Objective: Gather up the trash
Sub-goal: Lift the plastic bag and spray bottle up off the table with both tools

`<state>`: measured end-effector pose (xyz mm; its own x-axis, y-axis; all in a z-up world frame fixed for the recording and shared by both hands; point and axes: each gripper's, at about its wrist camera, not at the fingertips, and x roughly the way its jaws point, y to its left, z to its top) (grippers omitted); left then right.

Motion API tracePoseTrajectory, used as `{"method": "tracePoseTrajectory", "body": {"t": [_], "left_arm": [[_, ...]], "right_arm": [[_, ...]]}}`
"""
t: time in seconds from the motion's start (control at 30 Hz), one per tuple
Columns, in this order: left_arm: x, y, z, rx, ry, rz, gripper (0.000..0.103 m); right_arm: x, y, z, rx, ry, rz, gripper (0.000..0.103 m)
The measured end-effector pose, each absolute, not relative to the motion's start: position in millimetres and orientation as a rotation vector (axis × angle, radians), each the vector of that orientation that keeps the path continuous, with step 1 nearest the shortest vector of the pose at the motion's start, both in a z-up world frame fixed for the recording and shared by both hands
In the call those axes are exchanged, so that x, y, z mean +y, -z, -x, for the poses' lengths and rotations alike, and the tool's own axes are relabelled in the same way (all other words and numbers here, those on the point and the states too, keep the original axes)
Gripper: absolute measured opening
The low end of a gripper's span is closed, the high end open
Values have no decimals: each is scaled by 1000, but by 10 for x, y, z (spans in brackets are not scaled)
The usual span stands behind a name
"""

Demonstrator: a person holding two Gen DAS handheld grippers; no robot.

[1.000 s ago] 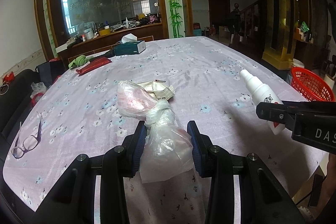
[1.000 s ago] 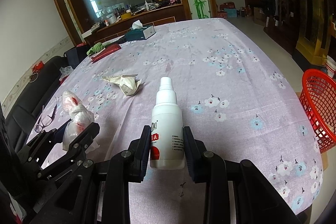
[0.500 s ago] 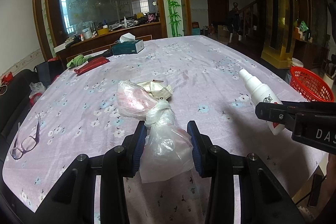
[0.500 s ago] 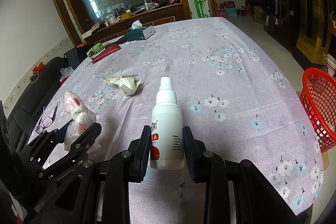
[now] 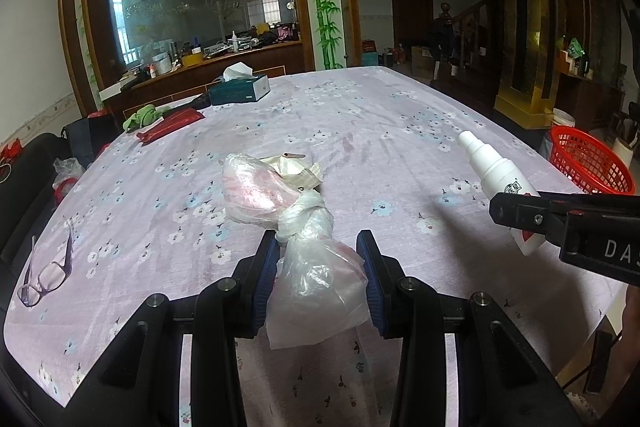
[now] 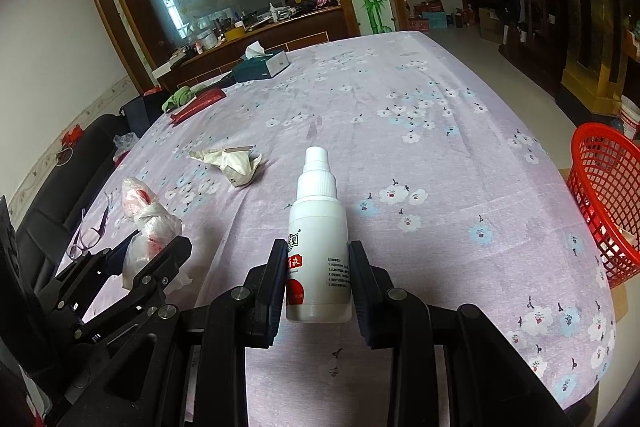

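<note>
Both tongs are loaded: my left gripper point(image 5: 318, 269) clenches the knotted plastic bag point(image 5: 312, 267), my right gripper point(image 6: 318, 277) grasps the white spray bottle point(image 6: 318, 247). Far right stands a red basket point(image 6: 604, 203).

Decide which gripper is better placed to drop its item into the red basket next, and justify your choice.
Right. The right gripper, shut on the white spray bottle, sits nearer the red basket off the table's right edge. The left gripper holds the plastic bag farther away.
</note>
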<state>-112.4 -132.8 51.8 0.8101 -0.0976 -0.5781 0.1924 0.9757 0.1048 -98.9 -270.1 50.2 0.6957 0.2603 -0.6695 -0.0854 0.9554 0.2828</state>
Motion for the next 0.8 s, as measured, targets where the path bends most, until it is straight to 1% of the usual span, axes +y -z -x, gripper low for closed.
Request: {"method": "tracePoseTrajectory", "body": {"t": [0.8], "left_arm": [[-1536,-546,1052,661,215,-166,38]], "right_arm": [[-3018,-453,1002,784,-158,-299,32]]}}
